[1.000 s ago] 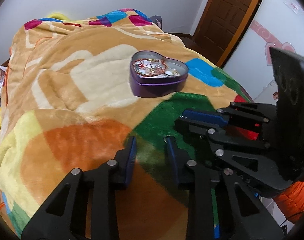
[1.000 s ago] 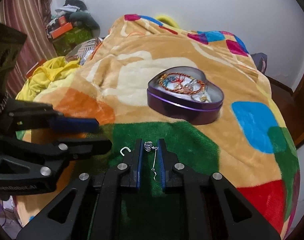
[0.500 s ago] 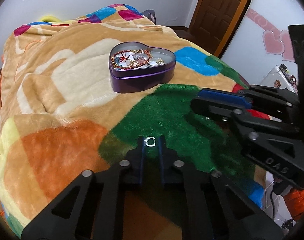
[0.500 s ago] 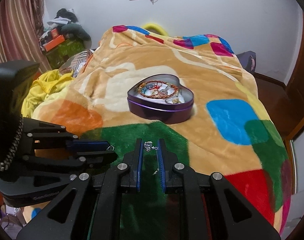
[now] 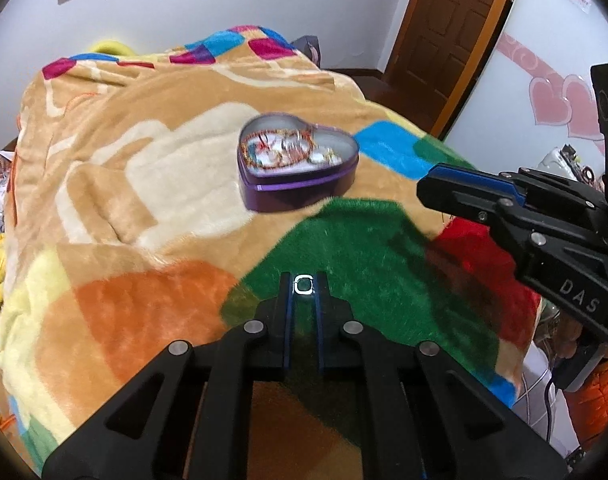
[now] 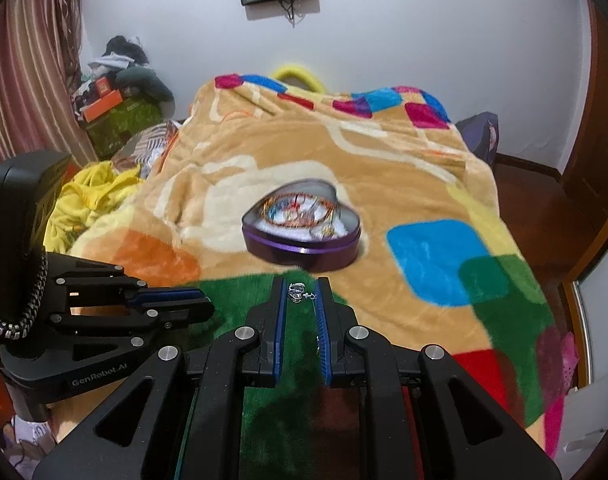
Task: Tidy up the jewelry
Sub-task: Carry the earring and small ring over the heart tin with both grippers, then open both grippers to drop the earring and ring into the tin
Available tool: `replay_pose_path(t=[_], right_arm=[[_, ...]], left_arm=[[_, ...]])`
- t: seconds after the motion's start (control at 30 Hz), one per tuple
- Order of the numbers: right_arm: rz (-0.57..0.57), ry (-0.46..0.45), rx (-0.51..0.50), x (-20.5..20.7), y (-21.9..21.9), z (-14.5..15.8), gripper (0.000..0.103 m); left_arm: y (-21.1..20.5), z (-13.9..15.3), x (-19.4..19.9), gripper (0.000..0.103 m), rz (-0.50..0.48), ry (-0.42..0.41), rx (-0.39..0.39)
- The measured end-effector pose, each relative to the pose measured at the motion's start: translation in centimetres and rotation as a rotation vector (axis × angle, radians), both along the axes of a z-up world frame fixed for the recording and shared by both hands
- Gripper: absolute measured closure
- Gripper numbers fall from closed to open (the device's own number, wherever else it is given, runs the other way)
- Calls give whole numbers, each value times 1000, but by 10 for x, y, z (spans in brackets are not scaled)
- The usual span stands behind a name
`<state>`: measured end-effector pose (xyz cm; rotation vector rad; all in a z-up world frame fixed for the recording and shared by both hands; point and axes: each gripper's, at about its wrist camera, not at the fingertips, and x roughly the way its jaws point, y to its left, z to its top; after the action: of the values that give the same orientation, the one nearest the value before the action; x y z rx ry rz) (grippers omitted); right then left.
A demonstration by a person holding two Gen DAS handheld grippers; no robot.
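**Both tongs loaded, heart tin ahead on the blanket**

The left gripper point(image 5: 303, 286) has its jaws drawn close together, clenched on a small silver ring point(image 5: 303, 284) pinched at the very tips. The ring faces the camera, its opening in plain view, with its slightly longer side running across from one blue pad to the other.

The right gripper point(image 6: 301, 294) is likewise nearly closed, grasping a small silver earring point(image 6: 298, 293) between its tips. The charm sits toward the left pad, and a thin pin runs sideways from it to the right pad, so its long axis lies across the jaws.

Beyond both sets of tips, apart from them, the purple heart-shaped tin point(image 6: 302, 251) lies open on the patchwork plush blanket point(image 6: 404, 184), past the green patch. In the right wrist view its point faces right and toward the camera. Beaded bracelets point(image 6: 300, 210) and other small pieces fill it, blurred.

Each gripper appears at the side of the other's view, above the blanket's near edge.
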<state>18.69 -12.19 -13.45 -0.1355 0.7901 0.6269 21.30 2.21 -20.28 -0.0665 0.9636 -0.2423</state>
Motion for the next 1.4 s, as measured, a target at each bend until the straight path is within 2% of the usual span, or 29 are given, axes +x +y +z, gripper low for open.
replay_pose_path(t=[0.43,0.7,1.03,1.4], right_arm=[[-20,-95,42,6,-1,38,90],[-7,-135,65,14,10,53,90],[8,-141,76,31,21,56,90],[20,-75,65,55,29,32,90]], left_arm=[[5,53,4,95,26,-133,7],[11,70,17,95,38,-181,-2],[17,75,39,95,54,-199,-12],[19,50,66,95,39,-138,-27]])
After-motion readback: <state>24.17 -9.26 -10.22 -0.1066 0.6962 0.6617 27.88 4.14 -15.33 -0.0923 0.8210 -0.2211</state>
